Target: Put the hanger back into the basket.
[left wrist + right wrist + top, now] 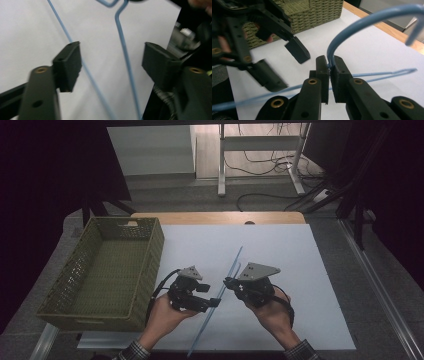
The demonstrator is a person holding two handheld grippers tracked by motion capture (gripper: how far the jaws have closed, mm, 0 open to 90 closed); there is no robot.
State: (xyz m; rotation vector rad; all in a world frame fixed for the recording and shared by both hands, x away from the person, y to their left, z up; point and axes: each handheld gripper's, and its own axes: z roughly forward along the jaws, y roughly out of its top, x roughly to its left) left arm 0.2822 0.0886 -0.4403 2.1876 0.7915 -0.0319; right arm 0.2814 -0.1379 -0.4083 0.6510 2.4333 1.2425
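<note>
One blue wire hanger, one woven green basket, one white sheet over one wooden table. Two handheld grippers: left gripper with jaws apart around the hanger's wires, right gripper pinched on the hook's neck. Two hands, two checked sleeves

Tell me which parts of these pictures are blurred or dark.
High view: dim, with black corners; the blue wire hanger shows thin but clear. Left gripper view: the near black jaws and the hanger's lower wires are smeared. Right gripper view: the left hand-held gripper is motion-blurred, while the basket behind it looks fairly sharp.
</note>
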